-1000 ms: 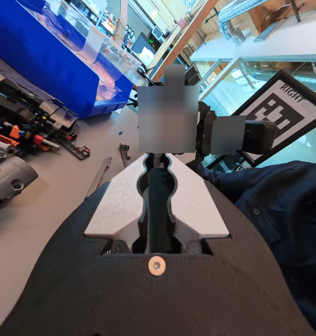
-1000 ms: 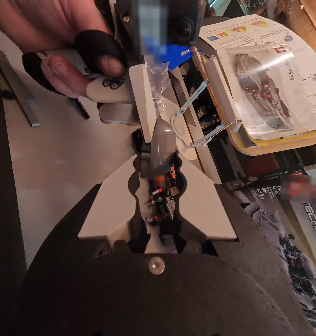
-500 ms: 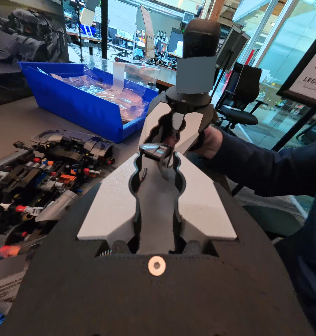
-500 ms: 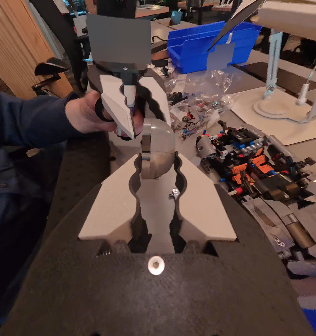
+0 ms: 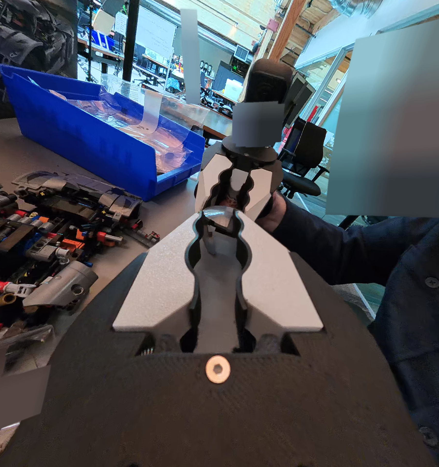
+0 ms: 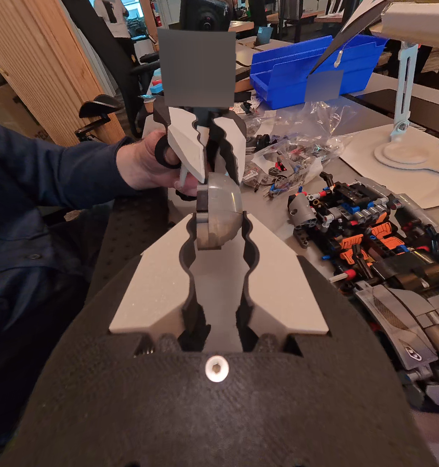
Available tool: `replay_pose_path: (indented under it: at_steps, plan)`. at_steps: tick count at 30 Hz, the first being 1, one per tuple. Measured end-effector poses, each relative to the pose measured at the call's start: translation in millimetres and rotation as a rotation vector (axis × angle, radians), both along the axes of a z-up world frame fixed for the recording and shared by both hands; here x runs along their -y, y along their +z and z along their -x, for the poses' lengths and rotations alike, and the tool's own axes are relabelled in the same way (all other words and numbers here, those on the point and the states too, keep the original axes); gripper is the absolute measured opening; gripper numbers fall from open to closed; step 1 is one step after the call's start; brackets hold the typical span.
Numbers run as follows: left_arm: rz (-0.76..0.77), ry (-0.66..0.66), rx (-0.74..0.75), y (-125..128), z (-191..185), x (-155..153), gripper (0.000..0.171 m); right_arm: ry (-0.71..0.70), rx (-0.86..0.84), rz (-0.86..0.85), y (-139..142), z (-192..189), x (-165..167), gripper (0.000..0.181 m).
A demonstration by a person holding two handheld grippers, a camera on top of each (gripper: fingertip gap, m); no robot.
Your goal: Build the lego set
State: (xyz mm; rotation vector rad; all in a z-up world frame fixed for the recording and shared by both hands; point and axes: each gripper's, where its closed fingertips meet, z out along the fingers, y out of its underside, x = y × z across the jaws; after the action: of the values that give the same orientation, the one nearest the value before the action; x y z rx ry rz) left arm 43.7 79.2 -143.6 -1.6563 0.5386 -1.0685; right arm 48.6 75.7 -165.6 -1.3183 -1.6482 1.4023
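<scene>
One half-built lego car (image 6: 380,242) lies on the grey table (image 6: 271,217) at about three o'clock of the right gripper (image 6: 218,222), with one bag of loose parts (image 6: 289,151) at one o'clock and a blue bin (image 6: 301,75) beyond it. One curved grey piece (image 6: 218,214) sits up between the two grippers, nothing blocking it. The right gripper is closed on this piece at its tips, and the left gripper (image 5: 218,219), facing it from twelve o'clock, pinches the same piece from the other end.

The 2 tongs face each other tip to tip. Right tongs (image 6: 218,217) grip a grey dome piece (image 6: 219,214); left tongs (image 5: 218,217) pinch its other end.
</scene>
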Motion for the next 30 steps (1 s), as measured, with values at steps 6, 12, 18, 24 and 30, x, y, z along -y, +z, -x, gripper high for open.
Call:
replay_pose_path:
  at_steps: [6, 12, 18, 24, 30]
  plan:
    - [-0.039, 0.002, -0.041, 1, -1, 2, 0.027, 0.010, -0.008, 0.049, 3, -2, -1, 0.033]
    - [-0.197, 0.037, -0.238, -2, -7, 6, 0.031, 0.069, -0.025, 0.197, 10, -6, 2, 0.032]
    - [-0.229, 0.049, -0.265, -3, -10, 6, 0.024, 0.099, 0.004, 0.236, 6, -6, 8, 0.032]
    - [-0.239, 0.072, -0.210, 6, -4, 6, 0.025, 0.104, 0.009, 0.248, 5, -6, 8, 0.032]
    - [-0.388, 0.108, -0.409, 2, -13, 9, 0.028, 0.140, 0.056, 0.289, -2, -6, 14, 0.032]
